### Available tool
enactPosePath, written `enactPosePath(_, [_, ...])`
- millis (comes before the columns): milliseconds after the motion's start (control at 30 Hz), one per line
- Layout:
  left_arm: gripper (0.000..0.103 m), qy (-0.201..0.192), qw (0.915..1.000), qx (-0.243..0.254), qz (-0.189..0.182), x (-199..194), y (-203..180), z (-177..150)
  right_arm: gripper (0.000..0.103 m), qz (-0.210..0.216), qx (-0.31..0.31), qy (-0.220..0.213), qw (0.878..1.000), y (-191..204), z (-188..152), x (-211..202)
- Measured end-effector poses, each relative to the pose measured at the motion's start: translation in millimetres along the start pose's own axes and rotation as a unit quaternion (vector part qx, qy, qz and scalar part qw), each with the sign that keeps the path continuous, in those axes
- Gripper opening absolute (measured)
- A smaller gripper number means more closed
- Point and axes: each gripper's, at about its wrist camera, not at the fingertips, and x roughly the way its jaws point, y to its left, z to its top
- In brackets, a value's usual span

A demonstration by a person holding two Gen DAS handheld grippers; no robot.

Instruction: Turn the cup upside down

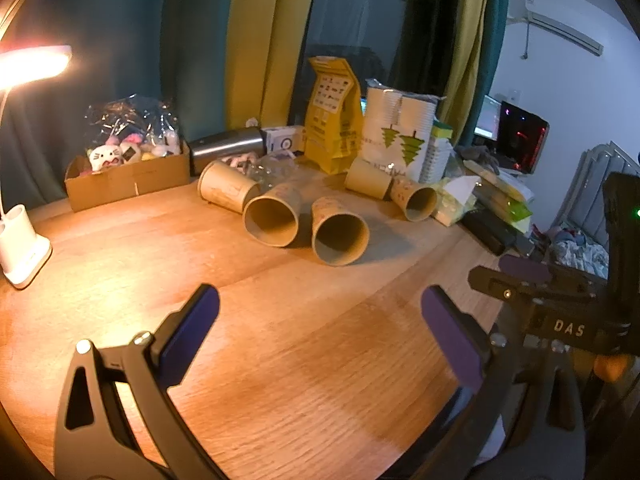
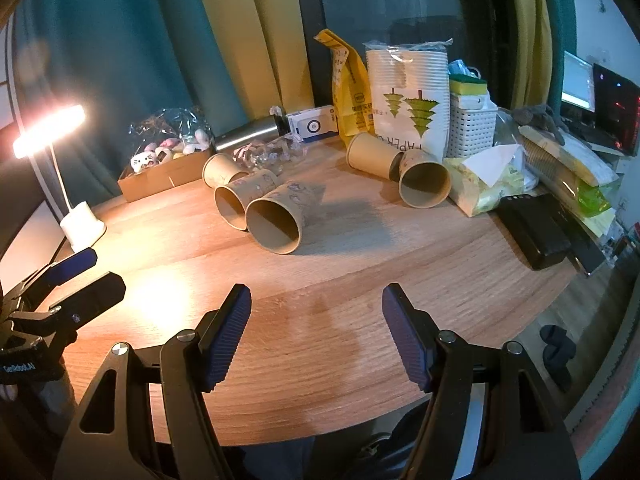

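Several brown paper cups lie on their sides on the wooden table [image 1: 280, 340]. In the left wrist view two cups [image 1: 272, 216] [image 1: 340, 232] lie side by side with open mouths toward me, a third [image 1: 226, 192] behind them, and two more [image 1: 414, 200] [image 1: 366, 179] at the right. The right wrist view shows the nearest cup [image 2: 276, 222] and the right one [image 2: 424, 184]. My left gripper [image 1: 320, 316] is open and empty, well short of the cups. My right gripper [image 2: 316, 312] is open and empty above the table's front.
A lit desk lamp [image 1: 24, 248] stands at the left. A cardboard box of plush toys [image 1: 124, 176], a steel flask [image 1: 228, 146], a yellow bag [image 1: 334, 120], a pack of paper cups [image 1: 396, 132], tissues [image 2: 484, 178] and a black box [image 2: 536, 232] line the back and right.
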Motion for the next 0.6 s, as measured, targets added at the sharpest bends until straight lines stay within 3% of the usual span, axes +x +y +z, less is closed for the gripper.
enactPosePath(600, [0.101,-0.012,0.9998,0.004,0.012,-7.6,-0.5,1.2,0.071,0.000,0.000,-0.003,1.000,0.4,2.9,-3.5])
